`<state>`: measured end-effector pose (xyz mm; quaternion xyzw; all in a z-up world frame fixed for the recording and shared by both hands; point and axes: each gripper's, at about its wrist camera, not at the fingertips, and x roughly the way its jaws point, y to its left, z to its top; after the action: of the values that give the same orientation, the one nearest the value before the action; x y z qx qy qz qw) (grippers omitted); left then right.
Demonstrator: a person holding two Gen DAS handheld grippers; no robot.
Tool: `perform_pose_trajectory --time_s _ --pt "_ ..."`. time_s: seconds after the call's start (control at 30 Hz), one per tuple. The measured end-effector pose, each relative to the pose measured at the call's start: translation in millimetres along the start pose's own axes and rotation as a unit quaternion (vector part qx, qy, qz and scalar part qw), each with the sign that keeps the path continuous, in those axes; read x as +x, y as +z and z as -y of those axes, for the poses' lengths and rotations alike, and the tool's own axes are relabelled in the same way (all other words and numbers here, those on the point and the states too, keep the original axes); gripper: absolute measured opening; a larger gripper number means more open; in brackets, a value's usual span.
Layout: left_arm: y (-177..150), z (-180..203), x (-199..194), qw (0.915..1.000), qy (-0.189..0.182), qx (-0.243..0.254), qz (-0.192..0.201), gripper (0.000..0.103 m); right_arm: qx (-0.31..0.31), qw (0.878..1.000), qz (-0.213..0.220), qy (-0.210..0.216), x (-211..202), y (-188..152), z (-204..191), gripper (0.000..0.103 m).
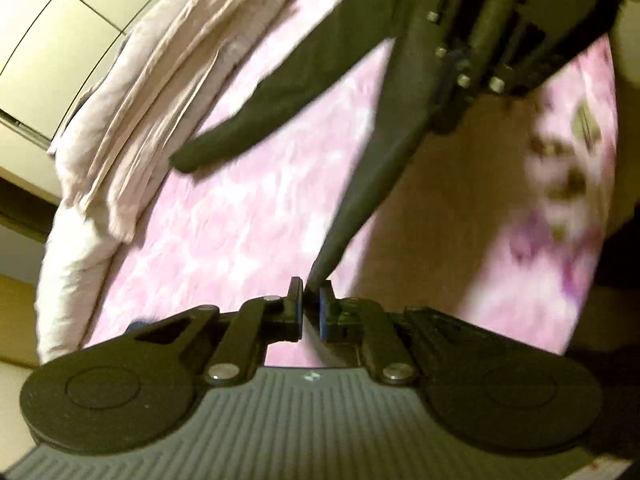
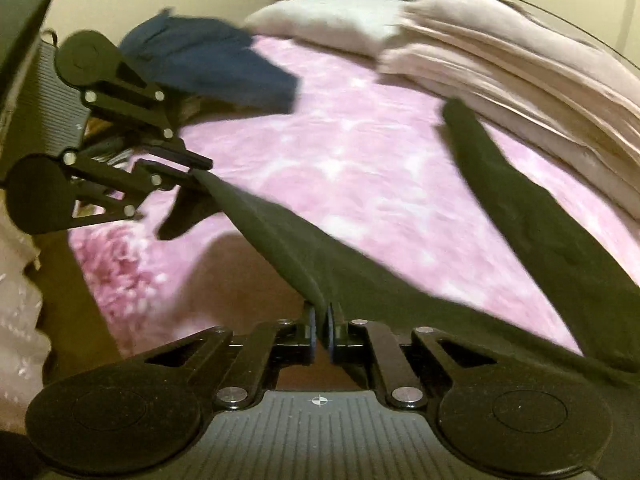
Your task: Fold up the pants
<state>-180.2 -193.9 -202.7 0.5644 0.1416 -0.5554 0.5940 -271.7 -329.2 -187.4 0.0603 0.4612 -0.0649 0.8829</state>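
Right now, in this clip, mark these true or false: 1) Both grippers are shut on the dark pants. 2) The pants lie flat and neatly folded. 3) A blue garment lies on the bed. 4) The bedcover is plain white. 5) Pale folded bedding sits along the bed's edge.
1) True: the left gripper and right gripper each pinch the dark pants.
2) False: they hang stretched between the grippers, one leg trailing.
3) True: the blue garment lies beyond the left gripper.
4) False: the bedcover is patterned pink.
5) True: pale bedding.
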Motion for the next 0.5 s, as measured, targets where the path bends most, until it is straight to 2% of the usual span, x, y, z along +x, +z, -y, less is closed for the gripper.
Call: perform_pose_trajectory --time_s 0.1,0.17,0.23,0.27,0.3,0.37,0.43,0.5 --pt "-30 8 1 0.9991 -0.019 -0.028 -0.025 0.006 -0.032 0.999 -0.028 0.009 28 -5 -29 0.001" --pt "-47 24 13 0.9970 -0.062 -0.026 -0.039 0.007 -0.045 0.997 -0.067 0.010 53 -20 -39 0.002" --pt "-61 32 23 0.9920 -0.104 -0.048 -0.052 0.009 -0.042 0.994 -0.102 0.000 71 -37 -46 0.006" --pt "-70 32 27 0.9885 -0.119 -0.071 -0.060 0.011 -0.034 0.994 -0.108 -0.001 74 -43 -47 0.016" --pt "-75 30 29 0.9862 -0.121 -0.092 -0.065 0.014 -0.026 0.993 -0.112 -0.001 75 -48 -46 0.037" --pt "-91 22 30 0.9798 -0.124 -0.137 -0.077 0.016 -0.007 0.994 -0.112 -0.004 72 -53 -42 0.057" --pt "-104 7 34 0.9708 -0.123 -0.188 -0.084 0.017 0.011 0.993 -0.114 -0.009 69 -58 -33 0.058" --pt "-113 -13 45 0.9608 -0.119 -0.236 -0.083 0.024 0.029 0.992 -0.117 -0.024 65 -57 -24 0.058"
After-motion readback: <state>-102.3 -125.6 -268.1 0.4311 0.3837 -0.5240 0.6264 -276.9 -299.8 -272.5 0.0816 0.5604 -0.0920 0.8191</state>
